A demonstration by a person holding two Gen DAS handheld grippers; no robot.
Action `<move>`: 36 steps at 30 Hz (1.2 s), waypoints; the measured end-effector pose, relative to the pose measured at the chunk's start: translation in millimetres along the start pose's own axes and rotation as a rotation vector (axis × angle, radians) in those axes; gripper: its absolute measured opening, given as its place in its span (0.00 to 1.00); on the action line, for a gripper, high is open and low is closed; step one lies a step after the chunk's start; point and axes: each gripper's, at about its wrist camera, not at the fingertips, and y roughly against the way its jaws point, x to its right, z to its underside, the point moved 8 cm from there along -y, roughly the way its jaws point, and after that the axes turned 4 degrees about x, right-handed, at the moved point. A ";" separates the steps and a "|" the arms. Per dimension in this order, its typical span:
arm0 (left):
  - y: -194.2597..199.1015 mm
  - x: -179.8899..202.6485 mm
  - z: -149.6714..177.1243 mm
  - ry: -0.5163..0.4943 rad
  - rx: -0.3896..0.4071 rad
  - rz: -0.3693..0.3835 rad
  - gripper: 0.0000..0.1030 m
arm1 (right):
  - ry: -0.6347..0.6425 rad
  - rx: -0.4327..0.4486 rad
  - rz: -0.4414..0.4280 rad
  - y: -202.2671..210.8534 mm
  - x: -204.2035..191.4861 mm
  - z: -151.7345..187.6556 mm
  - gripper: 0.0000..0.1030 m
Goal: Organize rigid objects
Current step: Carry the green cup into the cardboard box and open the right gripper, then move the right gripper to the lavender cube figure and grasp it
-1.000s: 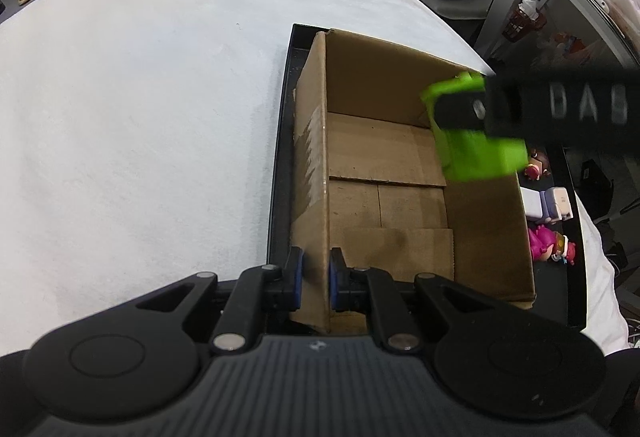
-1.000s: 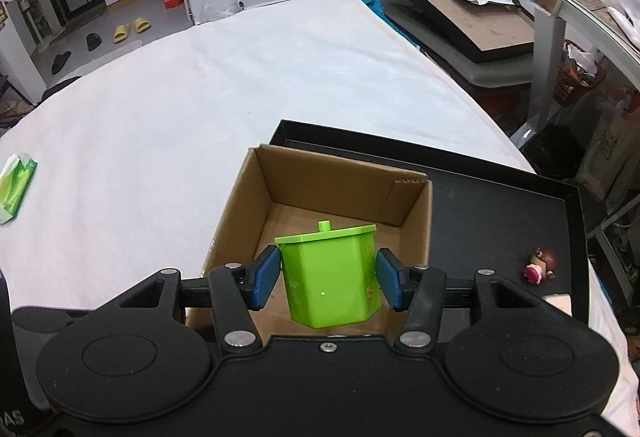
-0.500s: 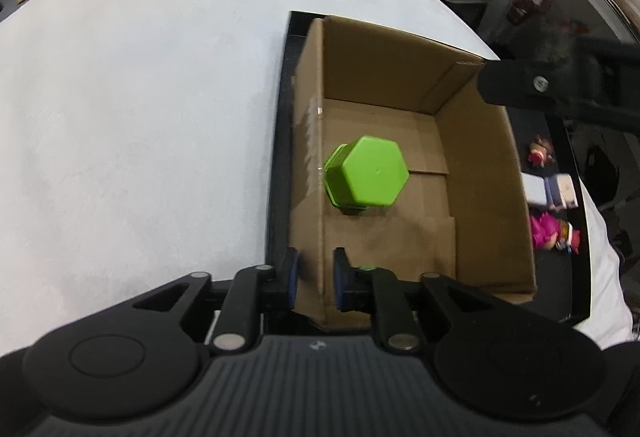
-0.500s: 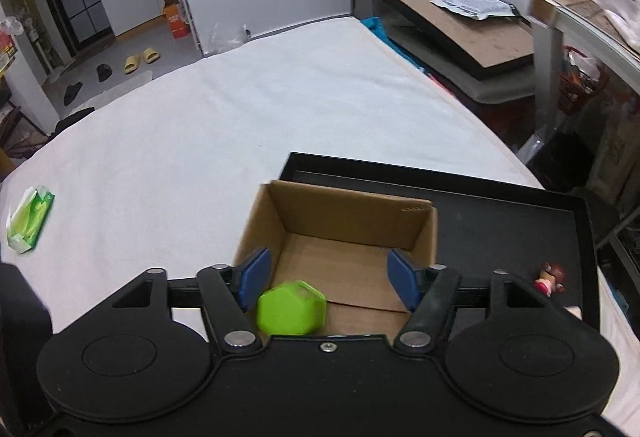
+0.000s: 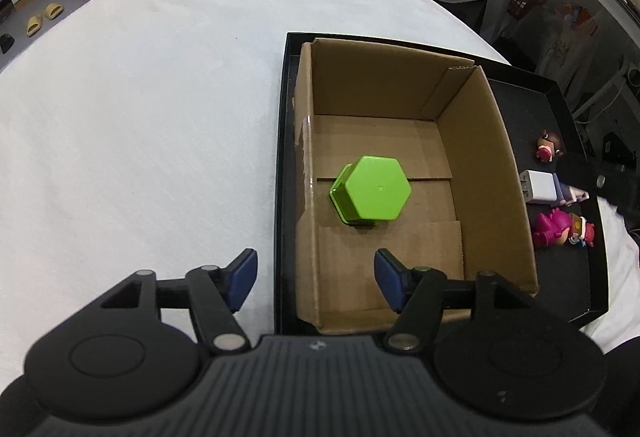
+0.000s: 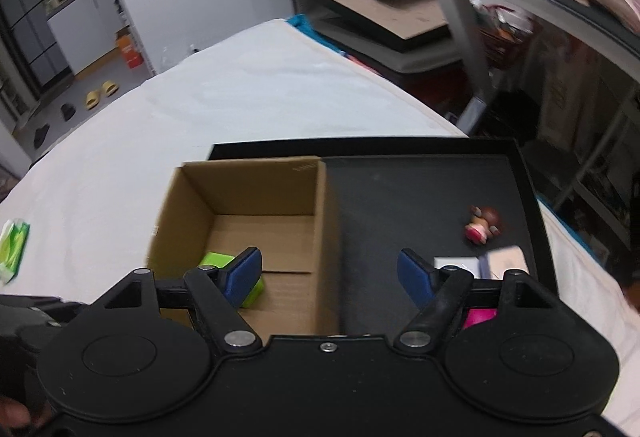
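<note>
The green hexagonal container now rests in the cardboard box, released. The left gripper has let go of the box wall, and the right gripper is also wide-jawed and empty. The figurines come next, I judge.

Right tongs hide most of the green container.

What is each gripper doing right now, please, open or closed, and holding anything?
Left gripper: open, holding nothing, above the cardboard box edge.
Right gripper: open, holding nothing.
</note>
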 end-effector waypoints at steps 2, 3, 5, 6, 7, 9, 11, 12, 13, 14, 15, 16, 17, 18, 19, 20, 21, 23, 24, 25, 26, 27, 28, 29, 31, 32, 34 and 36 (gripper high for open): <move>1.2 1.7 -0.1 0.001 -0.006 -0.004 0.64 | -0.025 -0.002 0.008 -0.7 11.0 6.6 0.72; 1.5 3.0 -0.6 0.002 -0.010 -0.009 0.64 | -0.033 -0.006 0.017 -1.1 15.6 9.9 0.72; 2.3 6.4 -1.9 -0.003 -0.009 -0.019 0.64 | -0.059 -0.013 0.034 -3.5 26.0 16.1 0.72; 2.6 8.3 -2.4 -0.009 -0.007 -0.026 0.64 | -0.074 -0.013 0.035 -3.9 30.6 18.3 0.72; 3.0 10.3 -3.1 -0.017 -0.004 -0.033 0.64 | -0.092 -0.015 0.036 -4.7 35.7 21.0 0.72; 4.1 16.1 -4.7 -0.036 0.001 -0.046 0.64 | -0.122 -0.014 0.046 -6.0 46.8 25.9 0.72; 5.1 21.2 -6.3 -0.050 0.005 -0.056 0.65 | -0.152 -0.010 0.052 -7.1 58.0 31.3 0.72; 5.2 23.8 -7.0 -0.056 0.006 -0.062 0.65 | -0.168 -0.007 0.051 -8.0 63.3 33.4 0.72; 5.3 25.6 -7.4 -0.060 0.008 -0.068 0.65 | -0.187 -0.004 0.053 -9.3 69.9 35.6 0.72; 5.1 27.6 -8.2 -0.064 0.009 -0.076 0.65 | -0.200 -0.002 0.056 -10.5 76.0 37.6 0.72; 4.9 29.3 -8.9 -0.068 0.010 -0.084 0.65 | -0.210 0.002 0.058 -11.9 82.4 39.2 0.72; 4.6 30.6 -9.6 -0.070 0.009 -0.094 0.65 | -0.219 0.006 0.062 -13.9 88.7 40.6 0.72; 4.1 31.3 -10.2 -0.071 0.008 -0.100 0.65 | -0.223 0.008 0.066 -14.8 92.7 42.3 0.72; 3.5 31.9 -10.9 -0.071 0.006 -0.107 0.65 | -0.224 0.009 0.074 -17.1 97.9 43.5 0.75; 2.9 33.0 -11.9 -0.072 0.005 -0.114 0.65 | -0.224 0.008 0.082 -19.3 102.3 45.1 0.79; 2.7 33.7 -12.5 -0.075 0.005 -0.122 0.65 | -0.223 0.012 0.089 -20.8 106.7 46.7 0.79; 2.6 34.1 -13.5 -0.078 0.005 -0.132 0.65 | -0.223 0.017 0.096 -22.9 111.4 47.8 0.79; 1.7 34.0 -15.4 -0.079 0.003 -0.150 0.65 | -0.232 0.019 0.110 -28.0 121.1 50.0 0.79; 1.0 33.4 -16.5 -0.077 0.003 -0.160 0.65 | -0.241 0.024 0.114 -30.5 126.7 50.9 0.79; 0.4 32.7 -17.3 -0.076 0.002 -0.169 0.65 | -0.250 0.031 0.117 -33.0 132.1 51.4 0.79; -0.8 32.1 -18.4 -0.077 -0.002 -0.178 0.65 | -0.257 0.035 0.121 -35.9 137.2 51.8 0.79; -2.1 31.4 -19.3 -0.077 -0.007 -0.185 0.65 | -0.264 0.037 0.129 -39.4 143.2 52.7 0.79; -3.3 30.8 -20.2 -0.076 -0.011 -0.192 0.65 | -0.269 0.038 0.136 -42.2 148.0 53.9 0.79; -4.9 30.3 -20.9 -0.078 -0.015 -0.199 0.65 | -0.274 0.039 0.140 -45.2 152.2 54.9 0.79; -8.4 30.7 -21.9 -0.085 -0.026 -0.214 0.65 | -0.283 0.042 0.139 -52.3 159.8 57.2 0.79; -10.0 31.0 -22.5 -0.088 -0.032 -0.220 0.65 | -0.289 0.036 0.140 -55.7 162.7 58.8 0.79; -12.4 31.6 -23.8 -0.090 -0.040 -0.231 0.65 | -0.298 0.034 0.134 -61.8 166.6 60.0 0.79; -14.8 32.2 -24.7 -0.093 -0.047 -0.243 0.65 | -0.300 0.041 0.141 -67.1 170.2 60.6 0.79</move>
